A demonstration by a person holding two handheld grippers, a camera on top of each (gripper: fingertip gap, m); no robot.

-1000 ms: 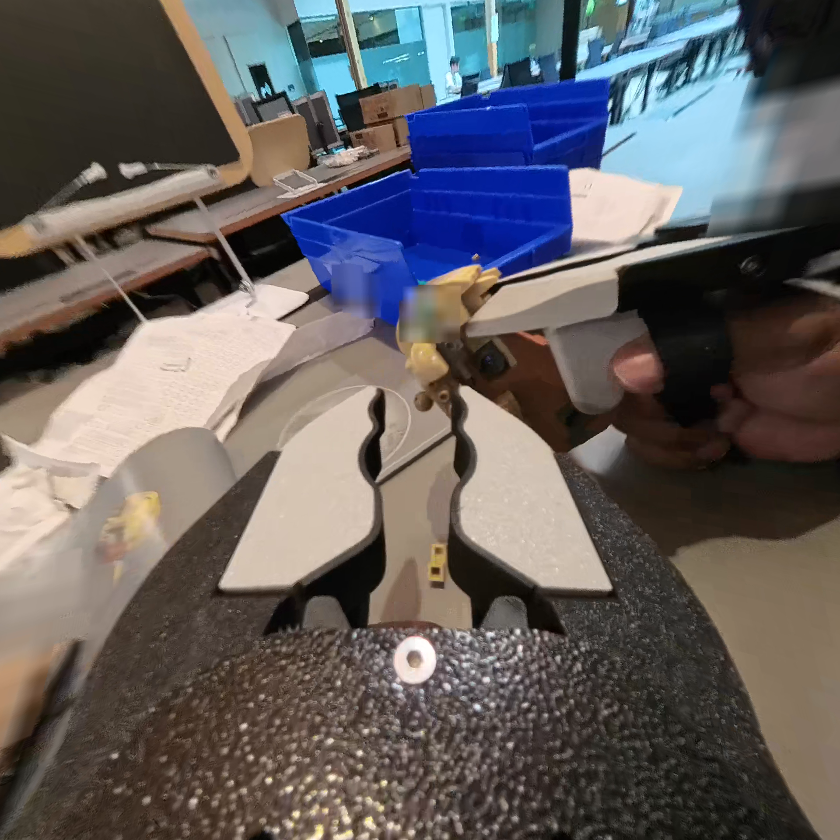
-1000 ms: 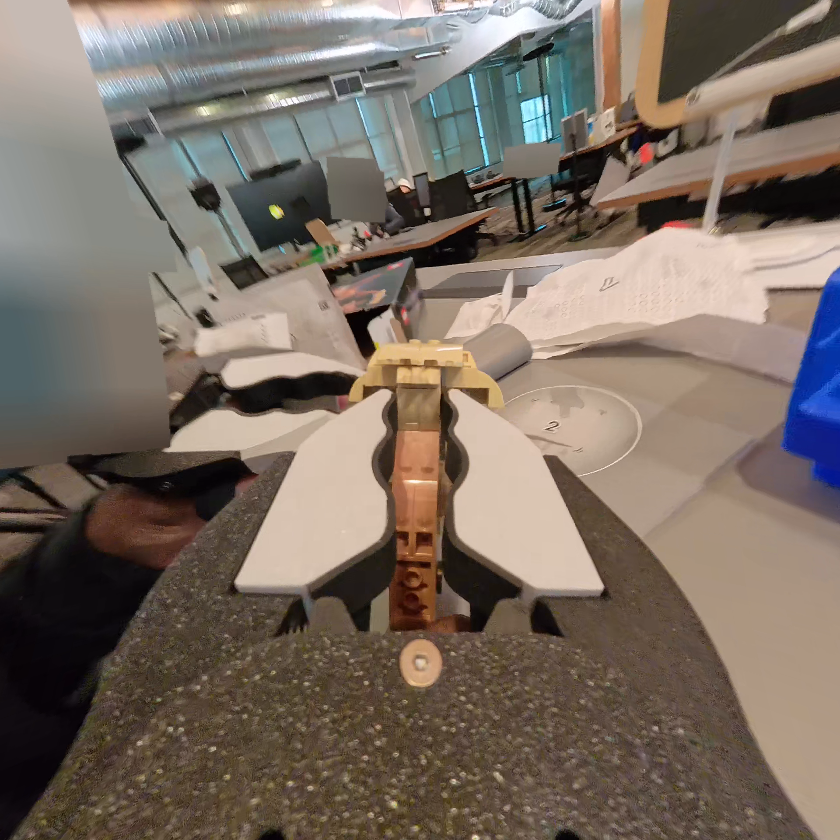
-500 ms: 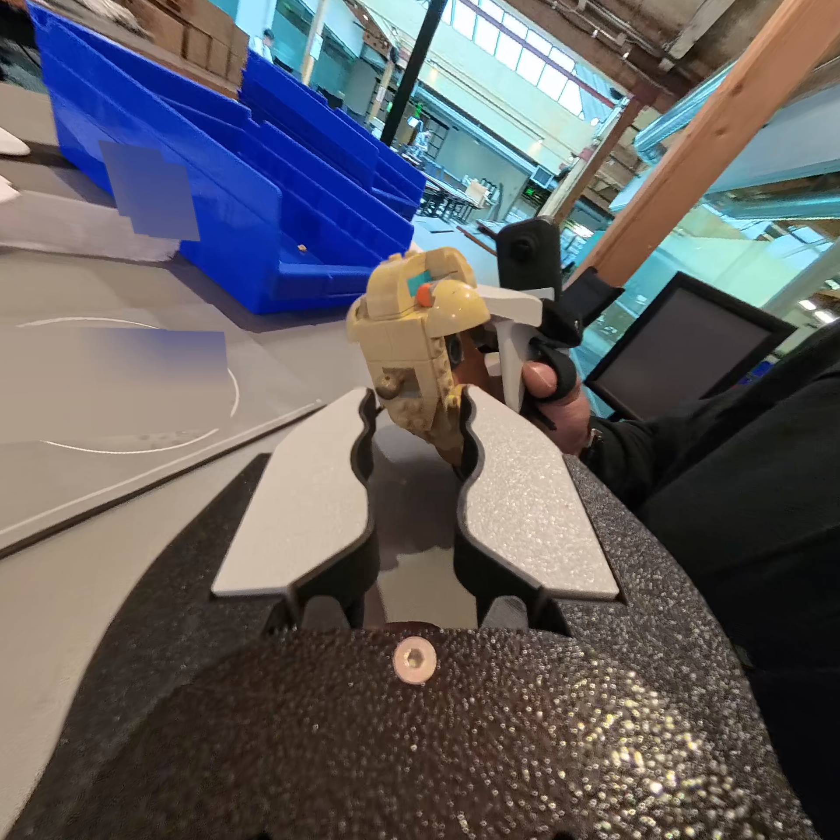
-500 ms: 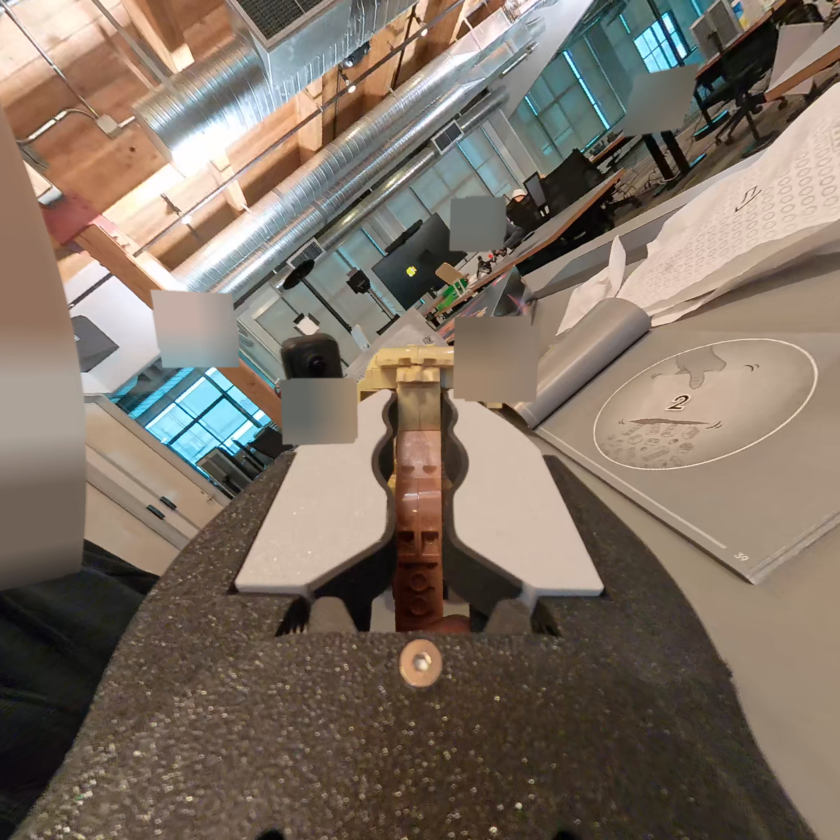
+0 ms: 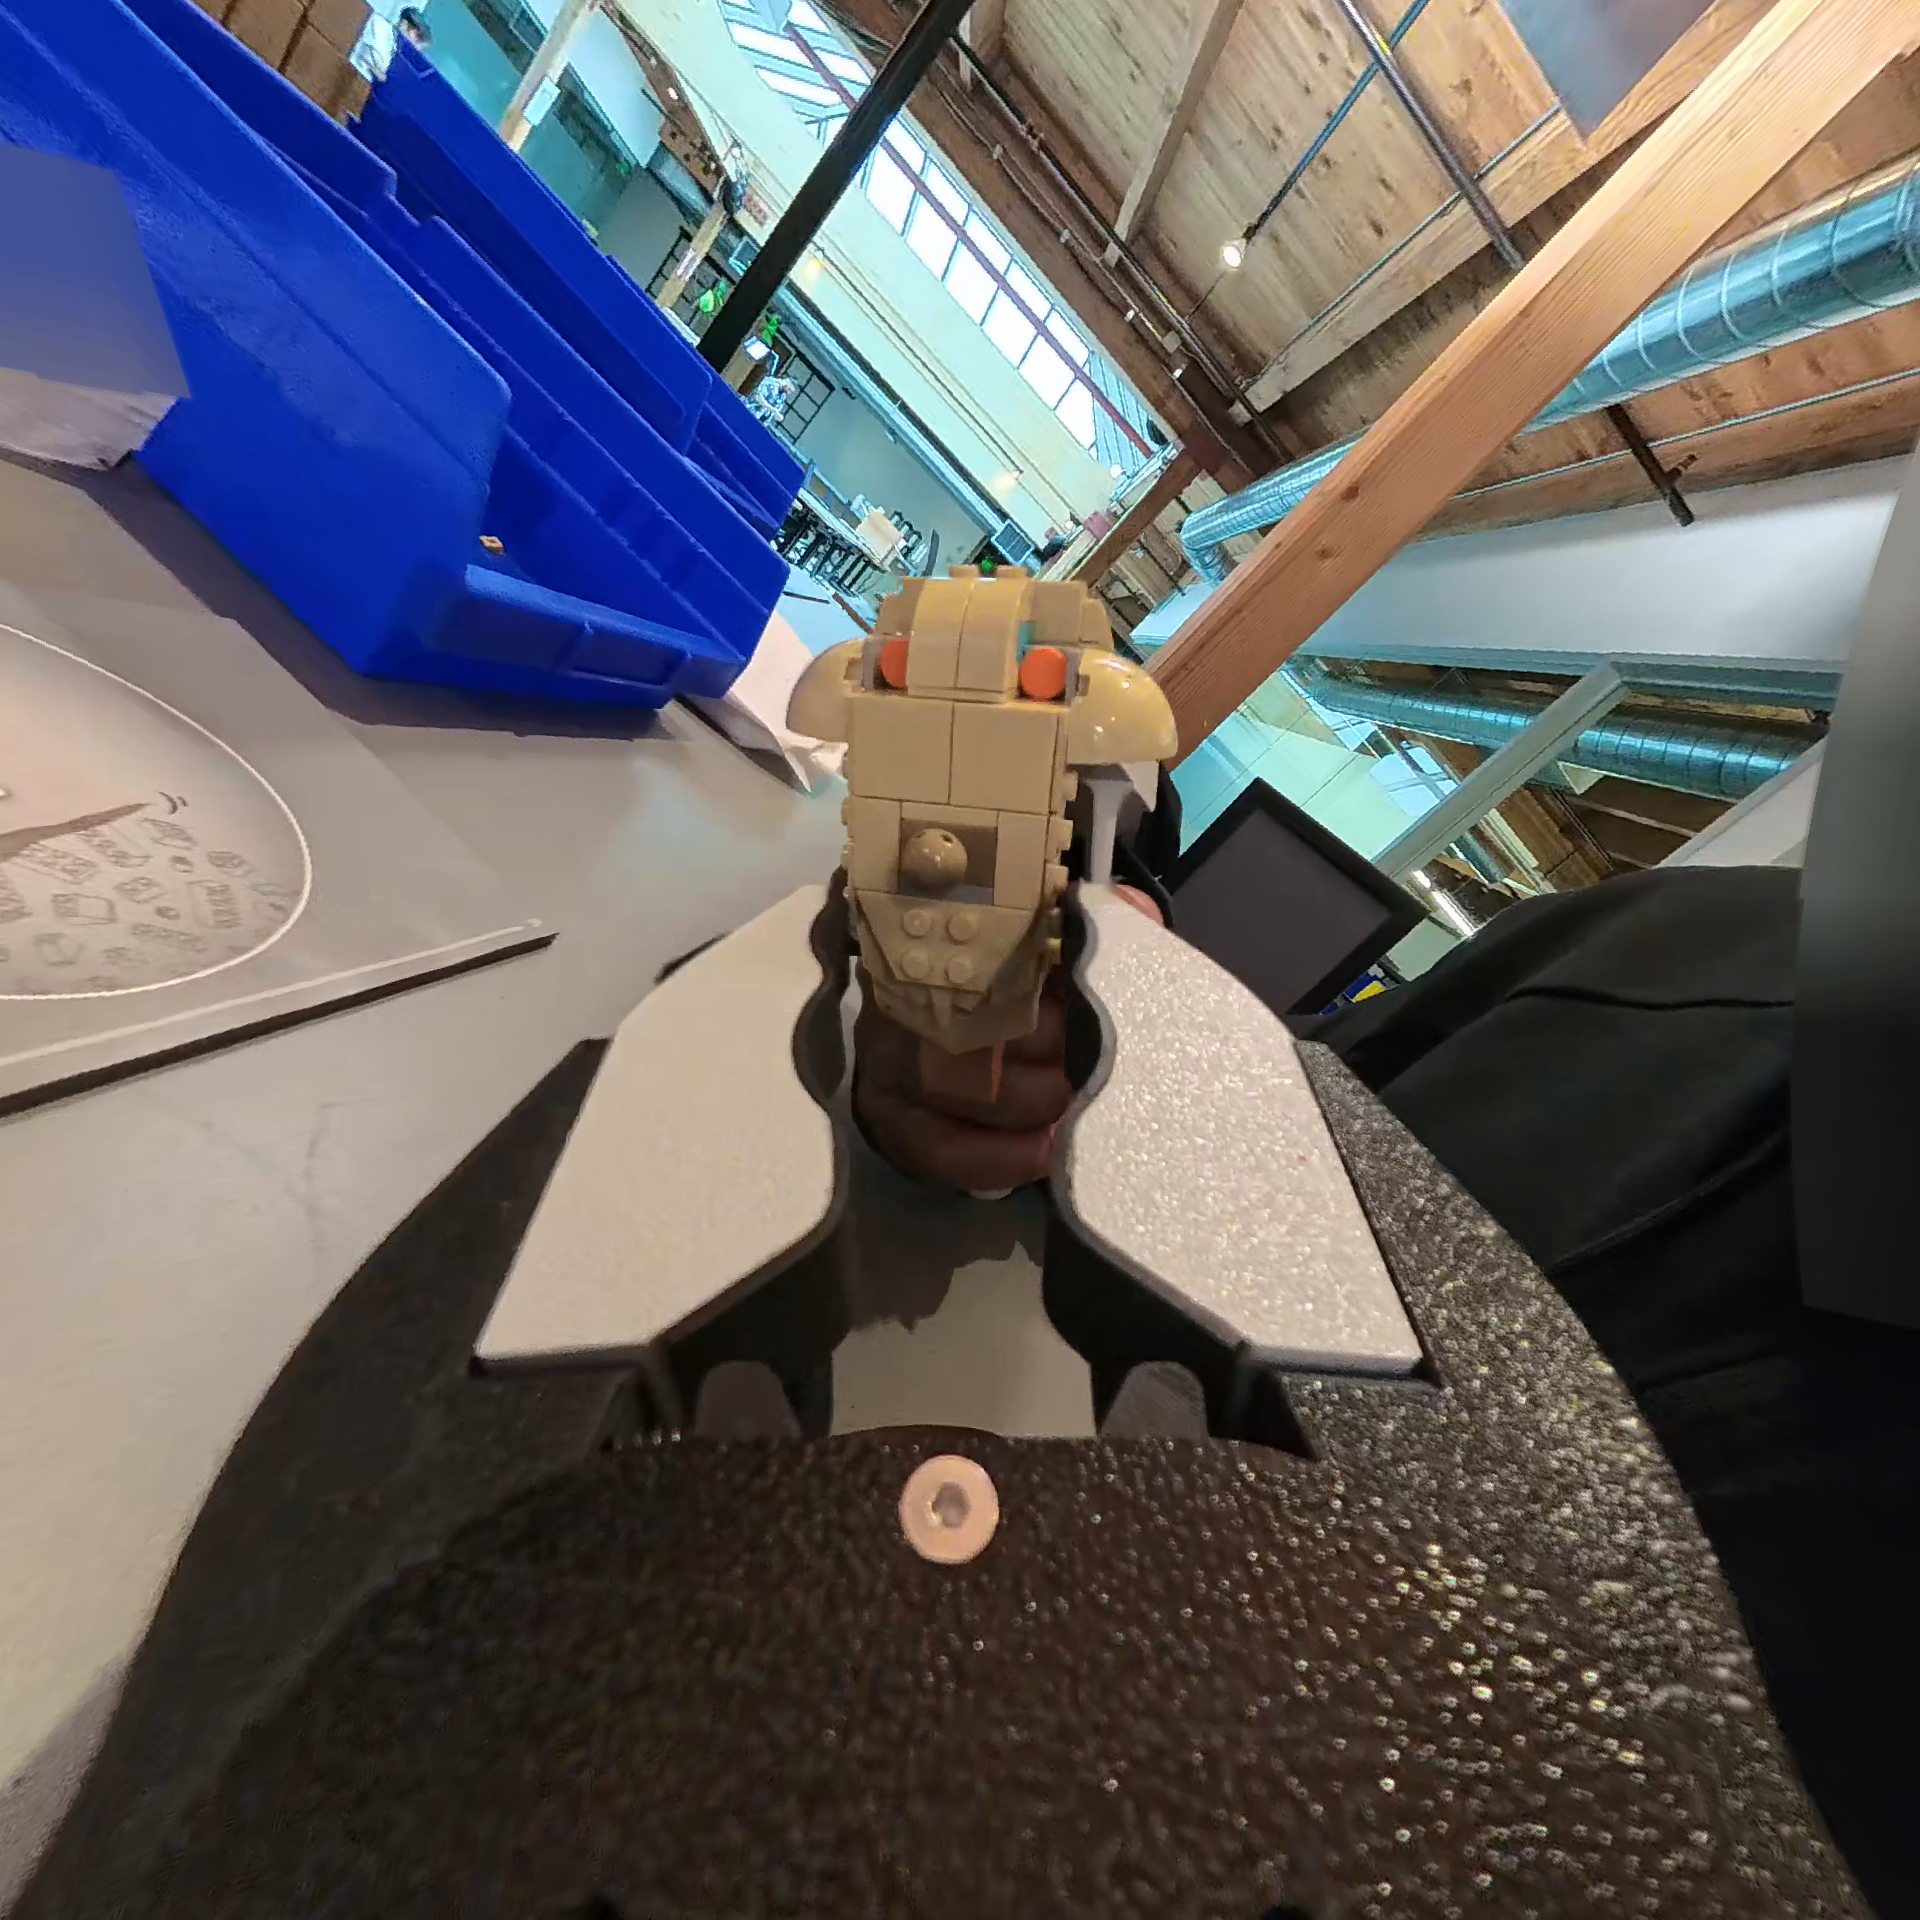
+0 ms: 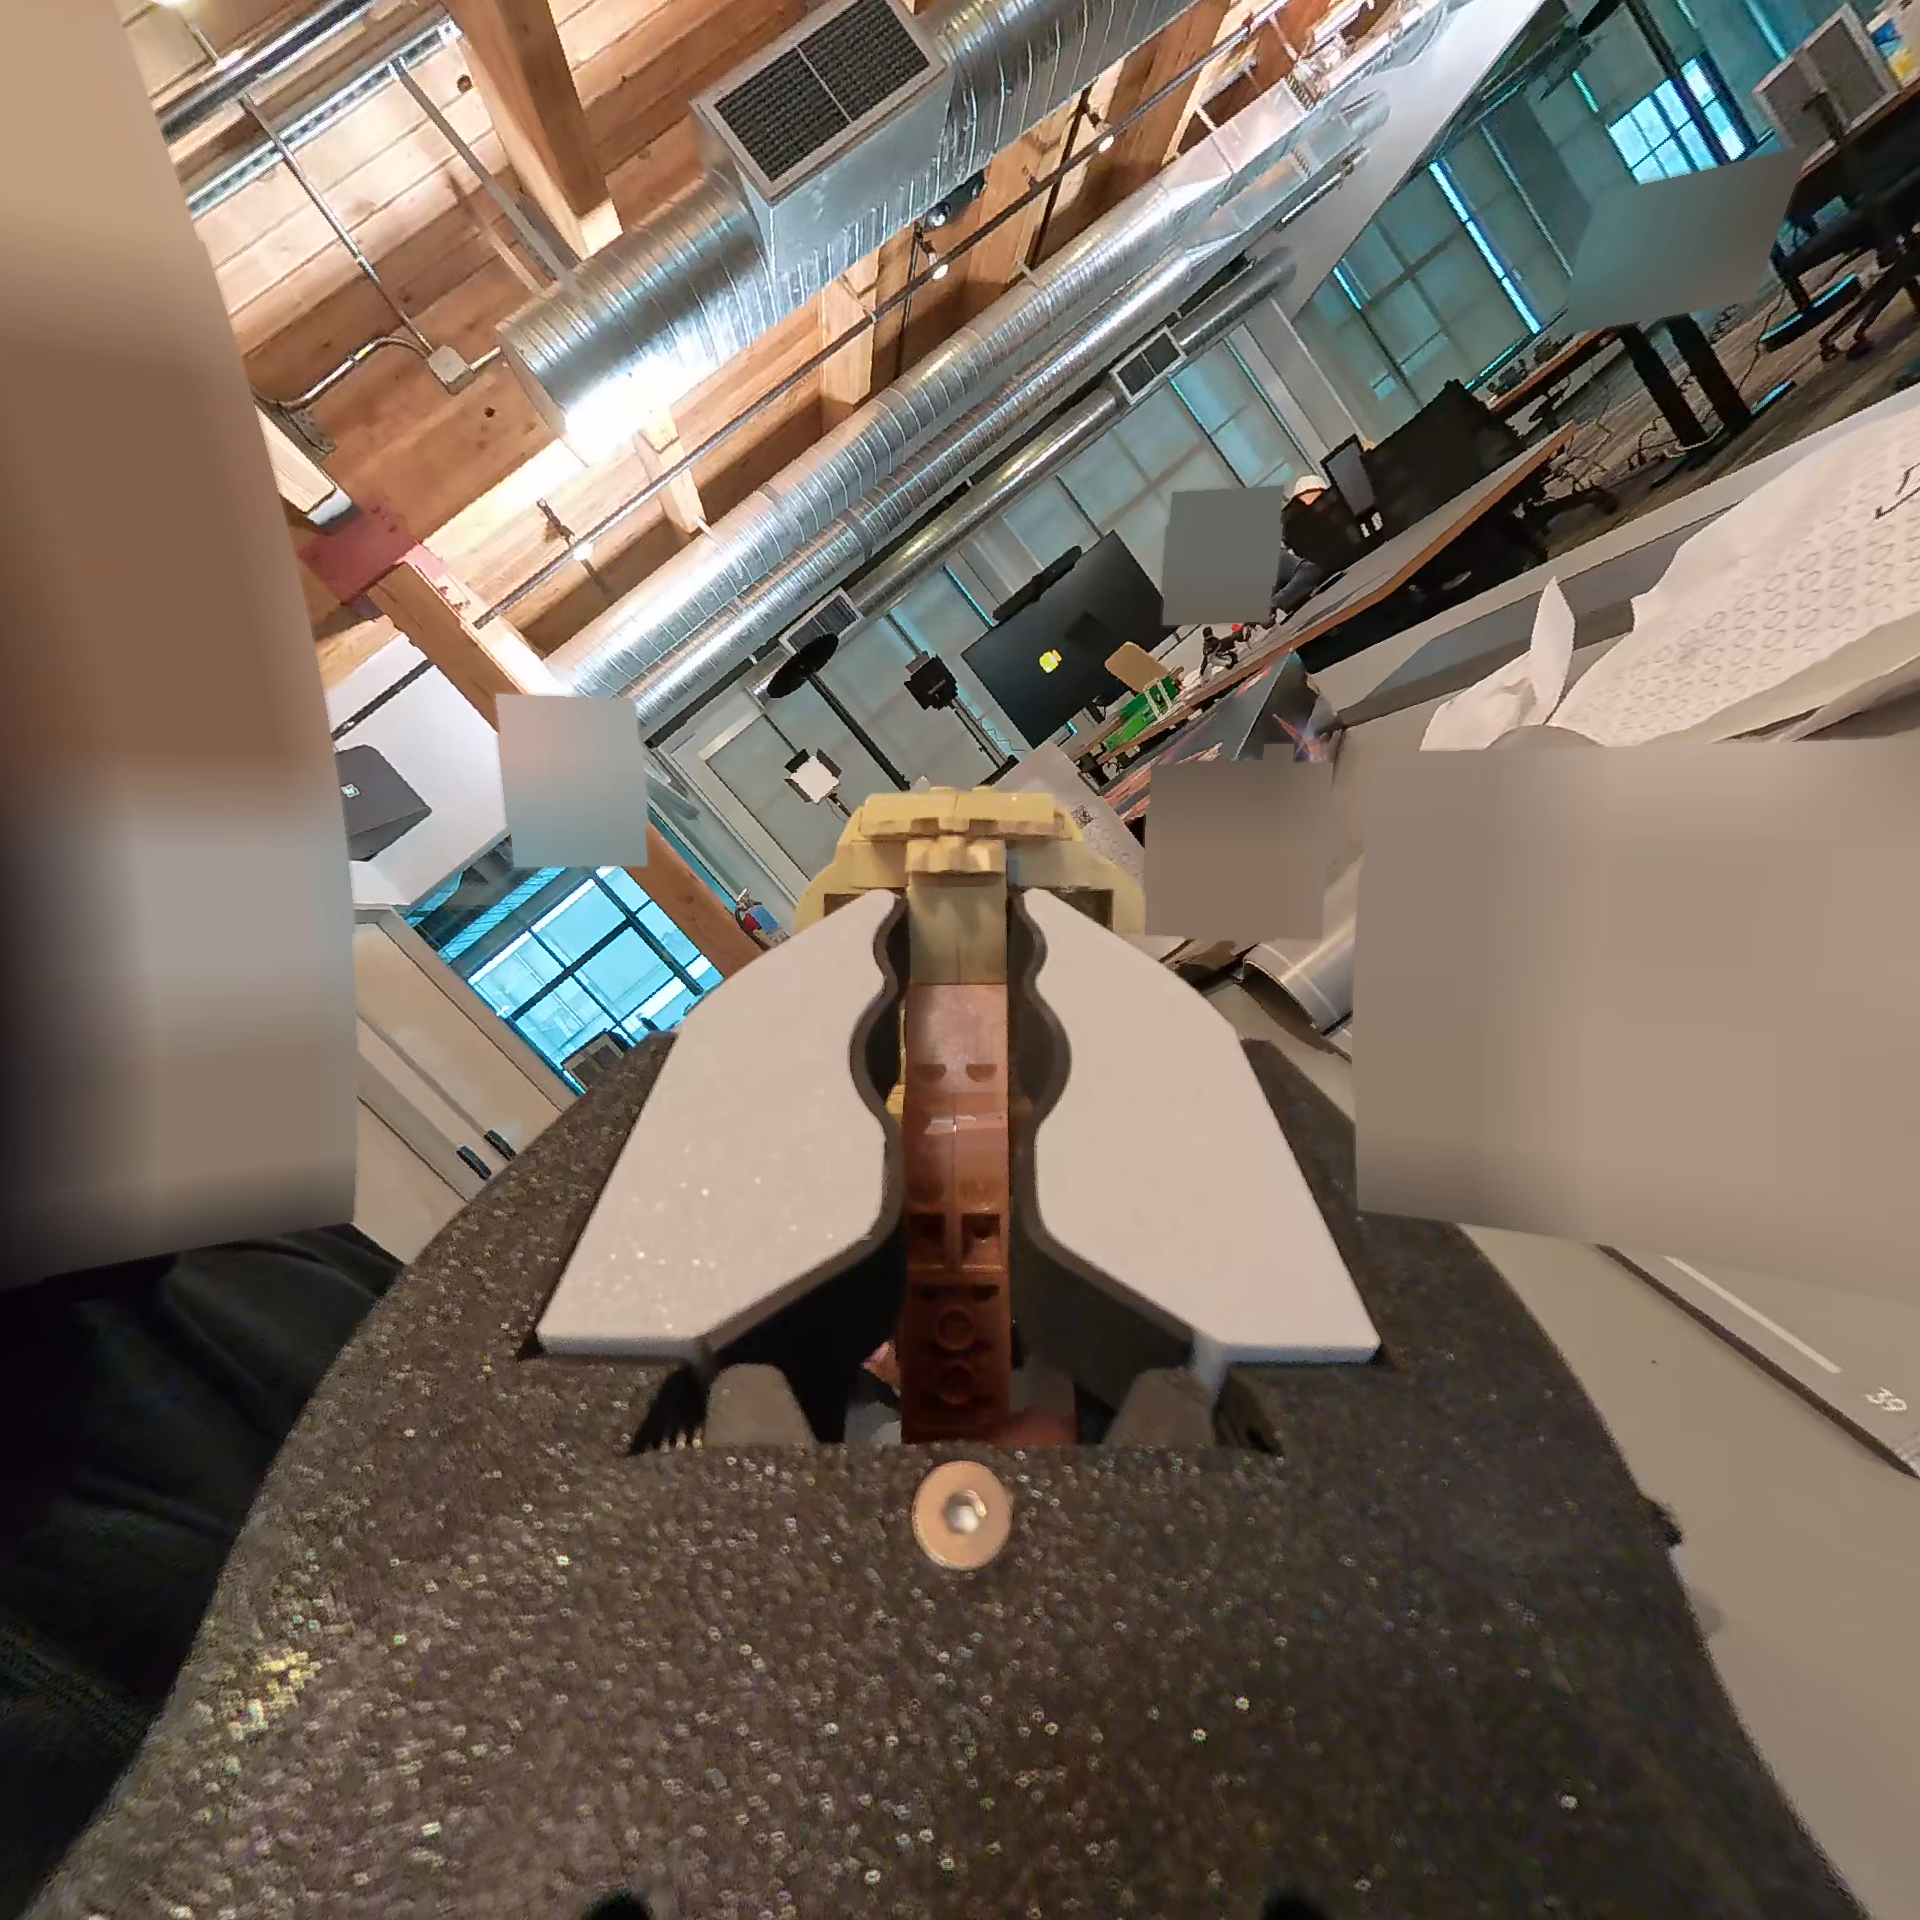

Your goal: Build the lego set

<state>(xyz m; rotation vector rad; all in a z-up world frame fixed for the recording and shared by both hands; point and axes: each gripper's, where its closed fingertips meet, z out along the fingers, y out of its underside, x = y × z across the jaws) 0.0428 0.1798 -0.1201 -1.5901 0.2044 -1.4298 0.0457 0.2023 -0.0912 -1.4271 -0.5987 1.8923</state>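
Tan-and-brown brick figure clamped by its brown stem in right gripper fingers; left gripper fingers open, flanking its tan head without pressing.

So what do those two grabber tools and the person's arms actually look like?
Both grippers look alike: the left gripper and right gripper each have two flat, pale grey fingers with wavy black-lined inner edges, set in a black speckled body with one silver screw in the middle. No cables show. The person wears a black sleeve.
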